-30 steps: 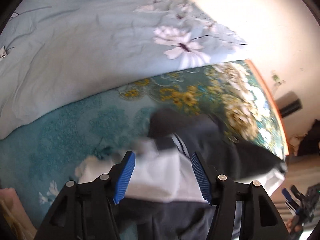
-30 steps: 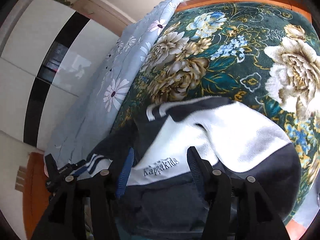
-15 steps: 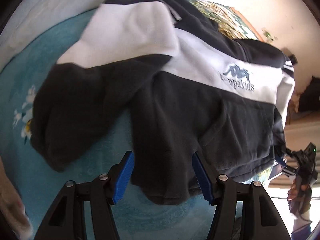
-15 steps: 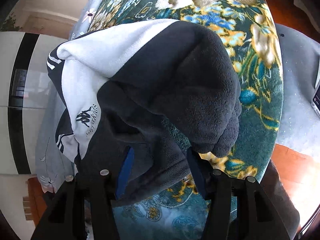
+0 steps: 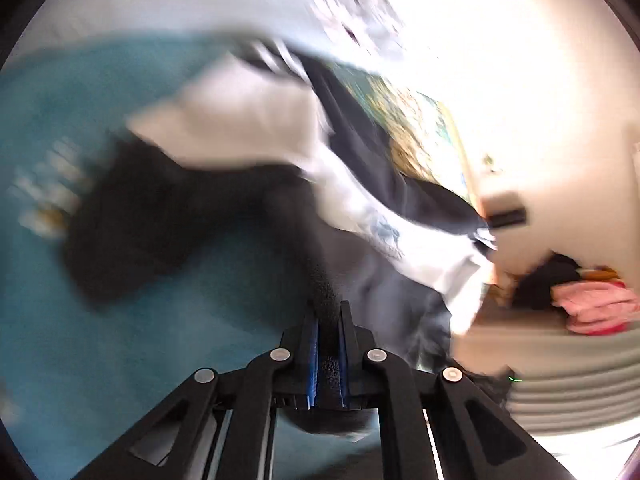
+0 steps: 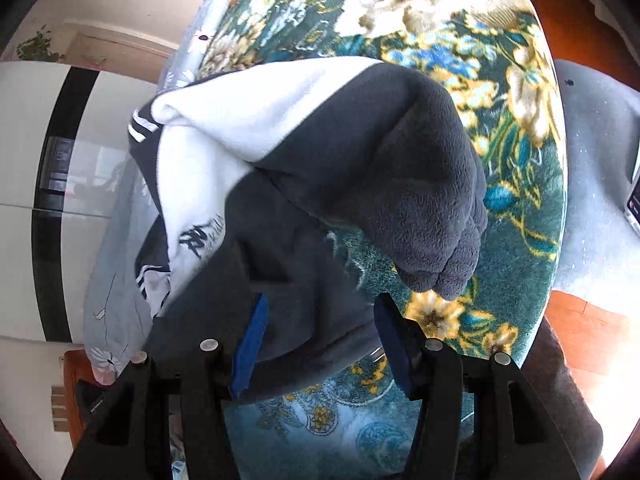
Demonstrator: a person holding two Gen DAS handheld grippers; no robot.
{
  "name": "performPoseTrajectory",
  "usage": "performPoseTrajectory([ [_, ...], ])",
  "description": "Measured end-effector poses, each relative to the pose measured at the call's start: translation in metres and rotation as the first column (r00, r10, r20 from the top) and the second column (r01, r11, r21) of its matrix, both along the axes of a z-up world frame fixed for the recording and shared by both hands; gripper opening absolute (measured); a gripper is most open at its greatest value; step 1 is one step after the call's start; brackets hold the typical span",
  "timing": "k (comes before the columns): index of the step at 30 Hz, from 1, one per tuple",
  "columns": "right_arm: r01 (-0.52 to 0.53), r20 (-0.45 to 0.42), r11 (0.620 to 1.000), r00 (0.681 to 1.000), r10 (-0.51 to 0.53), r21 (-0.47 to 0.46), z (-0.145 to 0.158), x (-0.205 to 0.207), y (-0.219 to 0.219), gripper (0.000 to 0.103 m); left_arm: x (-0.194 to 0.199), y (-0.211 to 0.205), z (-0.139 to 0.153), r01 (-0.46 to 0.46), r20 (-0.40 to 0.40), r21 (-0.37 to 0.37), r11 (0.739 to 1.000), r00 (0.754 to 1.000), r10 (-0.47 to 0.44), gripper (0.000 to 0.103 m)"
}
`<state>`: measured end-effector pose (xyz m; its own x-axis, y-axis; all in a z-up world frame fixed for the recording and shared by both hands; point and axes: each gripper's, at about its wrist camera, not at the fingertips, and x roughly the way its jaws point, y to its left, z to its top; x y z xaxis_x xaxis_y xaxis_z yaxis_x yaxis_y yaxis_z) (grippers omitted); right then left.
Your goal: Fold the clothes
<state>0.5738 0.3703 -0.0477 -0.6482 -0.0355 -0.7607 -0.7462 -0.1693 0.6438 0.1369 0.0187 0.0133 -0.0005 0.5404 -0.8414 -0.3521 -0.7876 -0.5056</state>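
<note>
A dark grey and white fleece sweatshirt (image 6: 360,152) with a printed chest logo lies on the floral bedspread. In the left wrist view, which is motion-blurred, the sweatshirt (image 5: 248,128) stretches away from me, and my left gripper (image 5: 329,320) is shut on its dark hem, with fleece pinched between the blue pads. In the right wrist view my right gripper (image 6: 318,320) is open; its blue pads straddle the dark lower hem without closing. One dark sleeve (image 6: 432,216) lies folded across the body toward the right.
The teal and gold floral bedspread (image 6: 460,52) covers the bed. A pale blue flowered quilt (image 6: 120,280) lies along the far side. A grey cloth (image 6: 592,184) sits at the right. A pile of pink and dark clothes (image 5: 592,304) lies off the bed.
My left gripper has shut on the dark hem and is moving fast, which blurs its view. The right gripper stays open, a little closer over the hem.
</note>
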Motion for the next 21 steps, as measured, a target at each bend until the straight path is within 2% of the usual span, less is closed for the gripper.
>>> performPoseTrajectory([
  [1, -0.010, -0.003, 1.000, 1.000, 0.010, -0.004, -0.002, -0.001, 0.000, 0.057, -0.003, -0.006, -0.012, -0.001, -0.002, -0.076, 0.997, 1.000, 0.001, 0.009],
  [3, -0.027, 0.003, 0.999, 1.000, 0.028, -0.030, -0.010, -0.009, -0.003, 0.057, -0.006, -0.018, -0.045, -0.047, 0.084, -0.127, 0.991, 0.995, 0.058, 0.008],
  [7, -0.078, 0.019, 0.994, 0.997, 0.079, -0.070, -0.025, -0.029, -0.014, 0.057, 0.004, -0.024, -0.071, -0.133, 0.201, -0.056, 0.989, 0.969, 0.142, 0.012],
  [8, -0.092, 0.027, 0.993, 0.995, 0.094, -0.071, -0.027, -0.034, -0.016, 0.057, 0.006, -0.021, -0.073, -0.128, 0.207, -0.048, 0.991, 0.969, 0.135, 0.012],
  [11, -0.148, 0.084, 0.988, 0.985, 0.151, -0.043, -0.026, -0.048, -0.020, 0.057, 0.015, -0.009, -0.070, -0.059, 0.162, -0.102, 0.993, 0.984, 0.075, 0.016],
  [13, -0.185, 0.114, 0.982, 0.976, 0.187, -0.027, -0.025, -0.058, -0.023, 0.057, 0.016, -0.008, -0.071, -0.037, 0.159, -0.123, 0.992, 0.986, 0.057, 0.027],
  [16, -0.217, 0.164, 0.976, 0.962, 0.217, -0.017, -0.028, -0.069, -0.025, 0.057, 0.012, -0.016, -0.074, -0.059, 0.178, -0.116, 0.991, 0.981, 0.079, 0.035],
  [19, -0.212, 0.192, 0.977, 0.958, 0.213, -0.023, -0.032, -0.072, -0.026, 0.057, 0.017, -0.031, -0.078, -0.077, 0.189, -0.122, 0.990, 0.977, 0.099, 0.038],
  [20, -0.213, 0.202, 0.977, 0.956, 0.212, -0.018, -0.031, -0.072, -0.025, 0.054, 0.017, -0.033, -0.078, -0.081, 0.190, -0.122, 0.989, 0.976, 0.104, 0.038],
  [21, -0.214, 0.214, 0.977, 0.954, 0.212, -0.012, -0.030, -0.072, -0.025, 0.041, 0.018, -0.034, -0.079, -0.085, 0.193, -0.122, 0.989, 0.975, 0.107, 0.039],
])
